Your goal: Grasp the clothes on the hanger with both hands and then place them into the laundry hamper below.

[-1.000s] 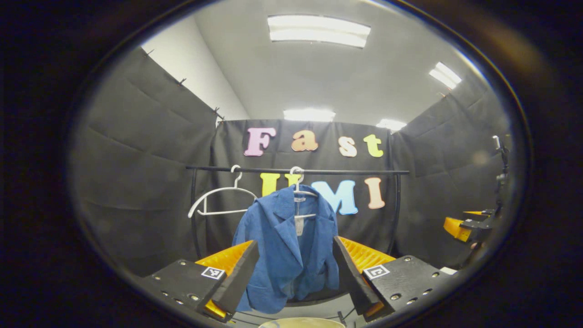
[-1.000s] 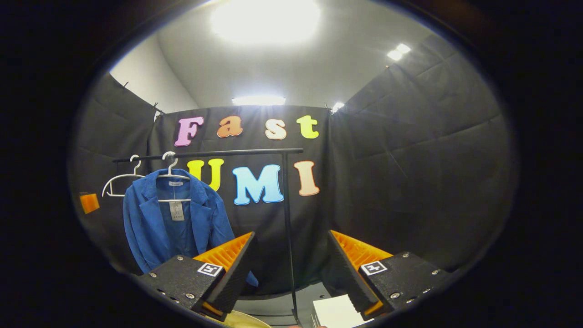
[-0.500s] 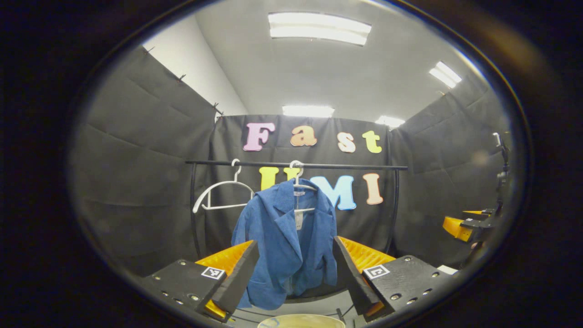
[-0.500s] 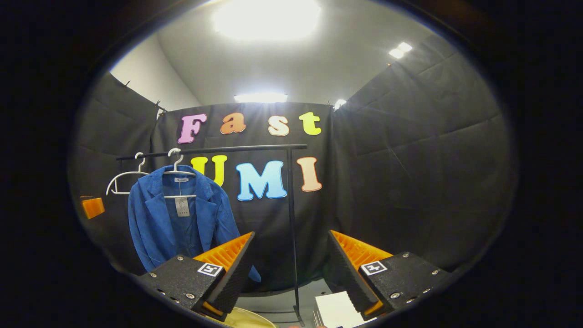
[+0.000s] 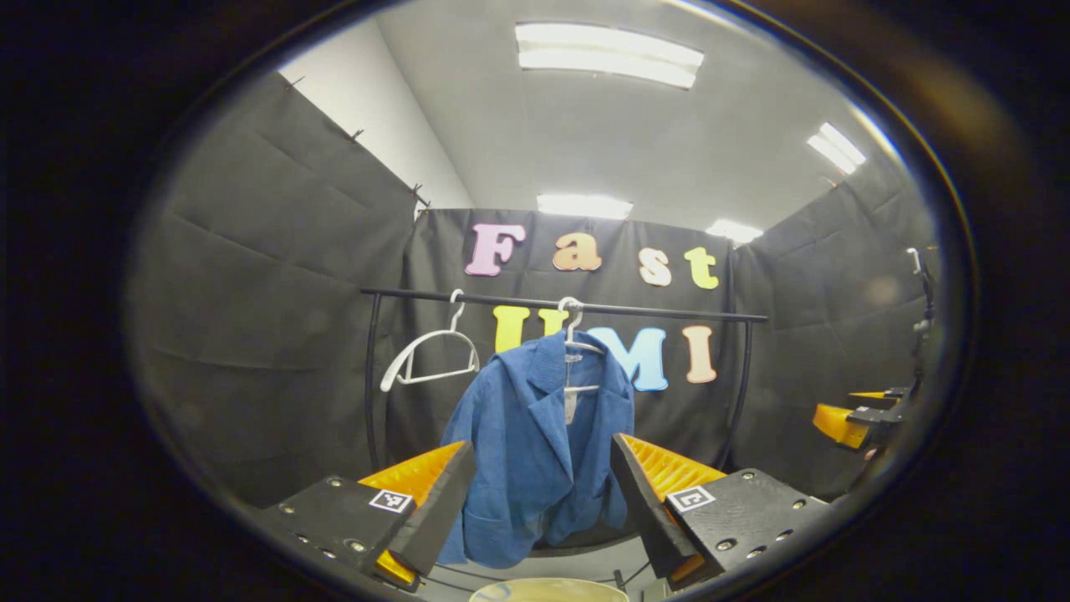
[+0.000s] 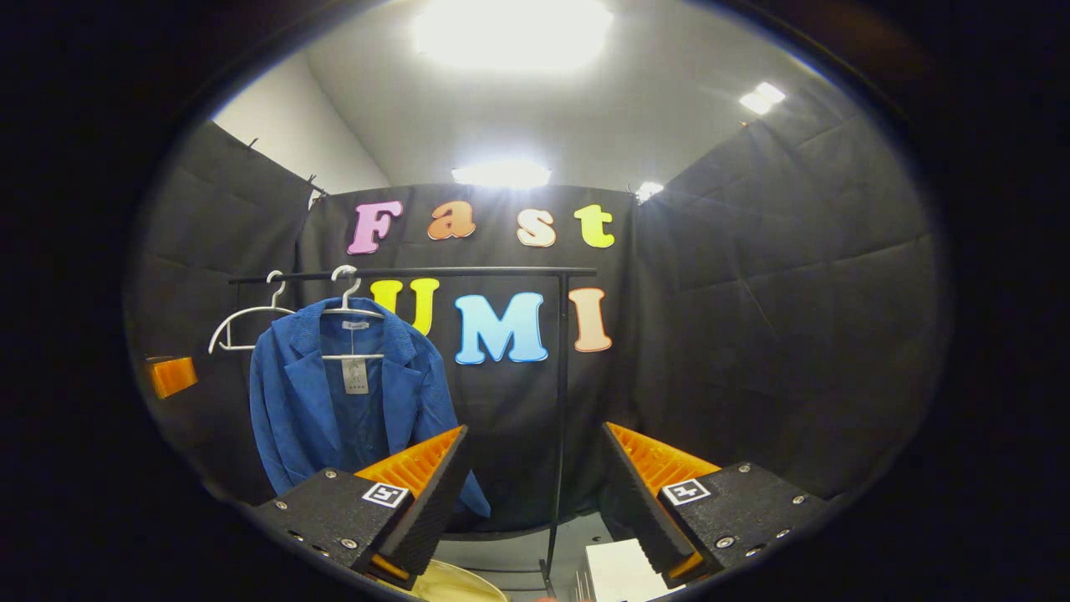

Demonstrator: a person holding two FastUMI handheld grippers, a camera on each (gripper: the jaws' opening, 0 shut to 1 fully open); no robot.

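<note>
Jacket (image 5: 535, 443) is hanging on a hanger (image 5: 577, 343) from the rail (image 5: 652, 312), ahead of the left gripper (image 5: 542, 502) and well left of the right gripper (image 6: 532, 493). Both grippers are gaping wide, holding and touching nothing.

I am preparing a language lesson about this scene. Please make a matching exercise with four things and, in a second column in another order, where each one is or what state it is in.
Things:
1. blue jacket
2. empty white hanger
3. left gripper
4. black rail

Places and states:
A. fingers apart, holding nothing
B. runs level in front of the back cloth and carries both hangers
C. hangs bare on the rail, beside the jacket
D. hangs on a white hanger, untouched by either gripper

Right pairs: 1-D, 2-C, 3-A, 4-B
</note>
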